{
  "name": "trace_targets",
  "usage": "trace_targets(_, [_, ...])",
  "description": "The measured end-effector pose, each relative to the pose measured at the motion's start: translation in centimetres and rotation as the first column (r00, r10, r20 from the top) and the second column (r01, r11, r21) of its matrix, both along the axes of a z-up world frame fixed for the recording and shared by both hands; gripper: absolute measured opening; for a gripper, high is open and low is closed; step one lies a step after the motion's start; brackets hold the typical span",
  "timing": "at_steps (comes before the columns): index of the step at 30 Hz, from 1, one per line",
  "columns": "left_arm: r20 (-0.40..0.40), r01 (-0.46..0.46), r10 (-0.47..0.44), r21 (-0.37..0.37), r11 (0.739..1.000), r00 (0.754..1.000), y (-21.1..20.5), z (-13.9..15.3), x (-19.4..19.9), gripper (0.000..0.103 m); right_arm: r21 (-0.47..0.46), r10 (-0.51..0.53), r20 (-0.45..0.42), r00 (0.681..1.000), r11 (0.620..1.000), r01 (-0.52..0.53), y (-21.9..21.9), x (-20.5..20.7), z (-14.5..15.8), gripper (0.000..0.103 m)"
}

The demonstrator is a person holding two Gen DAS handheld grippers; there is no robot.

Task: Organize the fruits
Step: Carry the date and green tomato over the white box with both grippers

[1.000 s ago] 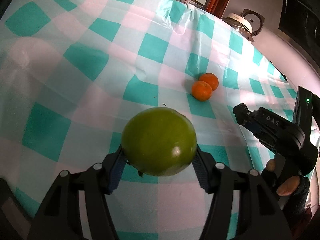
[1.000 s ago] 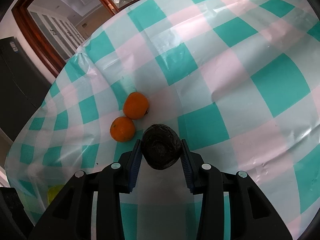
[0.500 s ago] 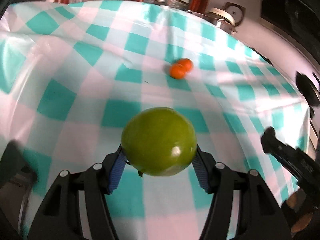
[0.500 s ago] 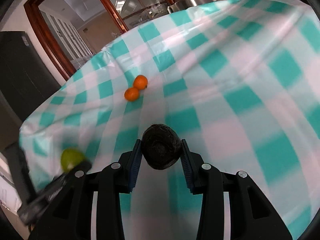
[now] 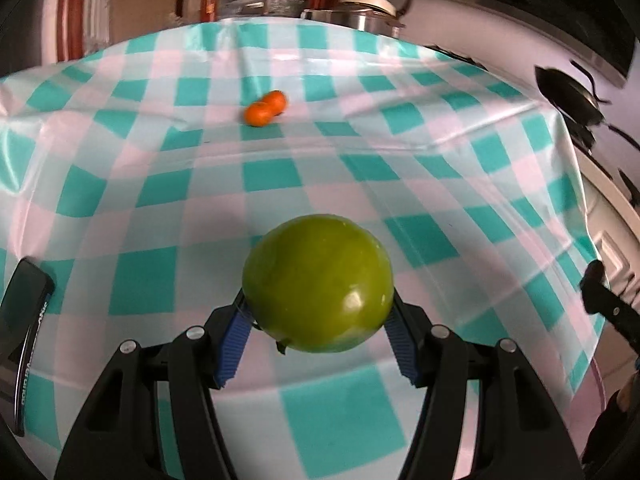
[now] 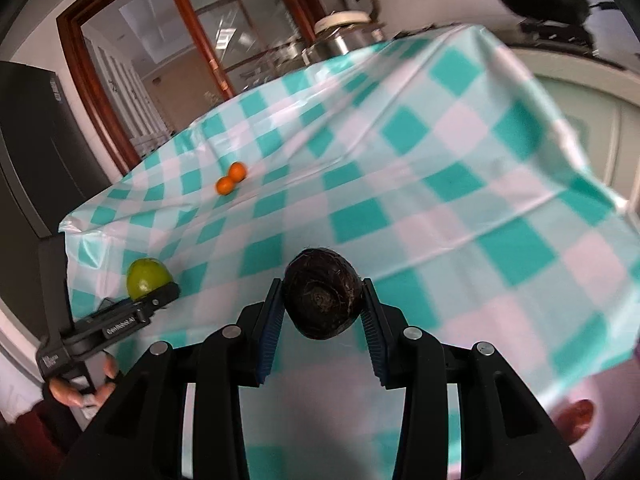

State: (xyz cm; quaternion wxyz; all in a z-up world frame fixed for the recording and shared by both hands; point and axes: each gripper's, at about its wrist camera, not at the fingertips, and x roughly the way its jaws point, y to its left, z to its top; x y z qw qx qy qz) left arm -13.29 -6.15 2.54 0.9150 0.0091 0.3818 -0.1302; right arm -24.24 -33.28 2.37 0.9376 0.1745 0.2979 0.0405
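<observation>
— Well, checking the left gripper (image 5: 318,320) first: clamped on the green fruit (image 5: 318,284), blue pads (image 5: 234,338) pressed against its two flanks, jaws standing fairly wide because of the girth. Held in the air above the checked tablecloth (image 5: 420,236), no contact with it.

— And the right gripper (image 6: 322,308)?

— Nearly closed, pinching a dark rough-skinned fruit (image 6: 322,294) across its middle, blunt end facing the camera. Also carried clear of the cloth.

— Anything lying loose?

— Only two small oranges (image 5: 266,109), touching each other, far across the table and well apart from both grippers.

— Handling, then?

— Probably firm and smooth for the green one, judging by the gloss: likely to slip or roll if pinched off-centre, so best gripped at the widest part, as now. Looks fairly heavy for its grip. Dark one seems smaller, lighter, with a coarse skin giving the pads good purchase; possibly soft underneath, so no need for more squeeze.

— Risk on setting down?

— Rolling, mostly. Round shapes on a slick, creased plastic cloth; better lowered until resting, then released gently, perhaps beside the oranges to keep the fruits grouped.
</observation>
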Motion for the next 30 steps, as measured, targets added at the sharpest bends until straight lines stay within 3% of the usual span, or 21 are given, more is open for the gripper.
trace_targets(9, [0.019,0.155,-0.156,0.064,0.986,0.988,-6.5,0.7,-3.6,0.061,-0.03,-0.18,-0.01,0.984,0.983,0.18,-7.8,-7.1,-2.5,0.039])
trace_targets(13, [0.027,0.296,-0.3,0.089,0.951,0.954,-10.9,1.2,-6.6,0.061,-0.021,-0.277,-0.055,0.959,0.961,0.277,-11.8,-10.3,-4.6,0.039])
trace_targets(17, [0.04,0.47,-0.476,0.104,0.877,0.879,-15.5,1.2,-10.4,0.061,-0.06,-0.384,-0.119,0.916,0.923,0.379,-15.3,-13.1,-6.9,0.039])
trace_targets(23, [-0.08,0.729,-0.725,0.12,0.674,0.684,-23.2,-2.0,-16.7,0.061,-0.105,-0.468,-0.274,0.84,0.883,0.457,-19.5,-14.6,-11.2,0.039])
trace_targets(27, [-0.216,0.814,-0.786,0.097,0.573,0.579,-27.3,-5.4,-18.7,0.061,-0.202,-0.472,-0.354,0.807,0.881,0.427,-19.7,-13.8,-13.4,0.039])
trace_targets(30, [-0.294,0.837,-0.786,0.124,0.533,0.544,-29.7,-8.7,-19.1,0.061,-0.252,-0.447,-0.418,0.791,0.894,0.372,-19.5,-13.8,-15.2,0.039])
